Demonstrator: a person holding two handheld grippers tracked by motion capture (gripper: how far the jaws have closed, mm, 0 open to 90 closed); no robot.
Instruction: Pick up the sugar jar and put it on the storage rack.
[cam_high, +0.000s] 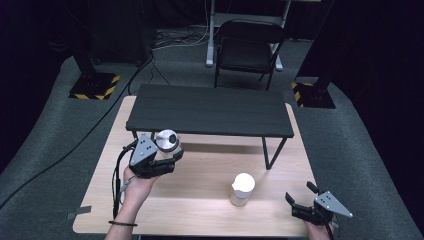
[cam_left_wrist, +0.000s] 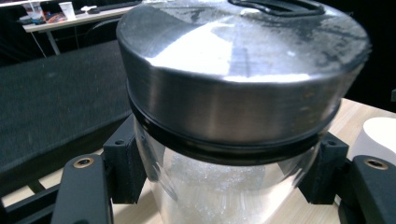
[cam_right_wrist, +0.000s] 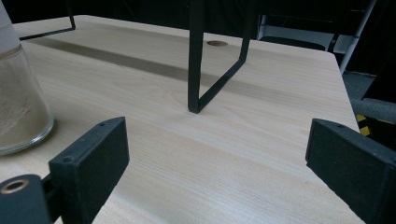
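A glass jar with a brushed steel lid (cam_high: 167, 140) stands just in front of the black shelf (cam_high: 207, 110), left of centre. My left gripper (cam_high: 170, 151) is shut on the steel-lidded jar's glass body, below the lid. In the left gripper view the steel lid (cam_left_wrist: 238, 70) looms close, with both jaws pressed against the clear glass (cam_left_wrist: 215, 191); pale grains show inside. A second jar with a white lid (cam_high: 243, 188) stands on the table at centre right. My right gripper (cam_high: 300, 192) hovers open at the table's front right corner, nothing between its pads (cam_right_wrist: 93, 154).
The low black shelf stands on thin metal legs (cam_right_wrist: 205, 70) across the back of the wooden table (cam_high: 200, 210). The white-lidded jar's glass base (cam_right_wrist: 18, 107) holds beige powder, left of the right gripper. A black folding chair (cam_high: 250, 47) stands beyond the table.
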